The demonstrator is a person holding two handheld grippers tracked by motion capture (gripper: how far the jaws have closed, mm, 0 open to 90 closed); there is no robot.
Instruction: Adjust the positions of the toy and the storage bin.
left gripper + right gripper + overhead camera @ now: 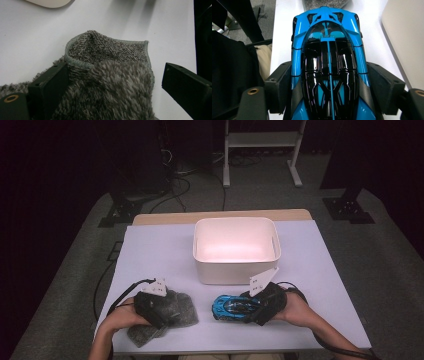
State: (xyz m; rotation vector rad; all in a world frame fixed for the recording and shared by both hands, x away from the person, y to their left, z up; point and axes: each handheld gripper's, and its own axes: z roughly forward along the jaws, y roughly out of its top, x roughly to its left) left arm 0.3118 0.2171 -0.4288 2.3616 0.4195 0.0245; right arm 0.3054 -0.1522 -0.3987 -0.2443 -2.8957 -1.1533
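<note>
A blue and black toy car (227, 307) (328, 62) sits between the jaws of my right gripper (245, 307) (329, 72), which press on its two sides near the table's front edge. A grey fluffy towel (182, 312) (107, 75) lies crumpled at the front left. My left gripper (165, 312) (116, 72) stands over it with its jaws wide. One jaw rests against the pile and the other is apart from it.
A white plastic bin (235, 270) (404, 37) stands empty in the middle of the pale table (150, 250), just beyond the car. The table's front edge is close under both hands. Dark floor, cables and a stand lie past the far edge.
</note>
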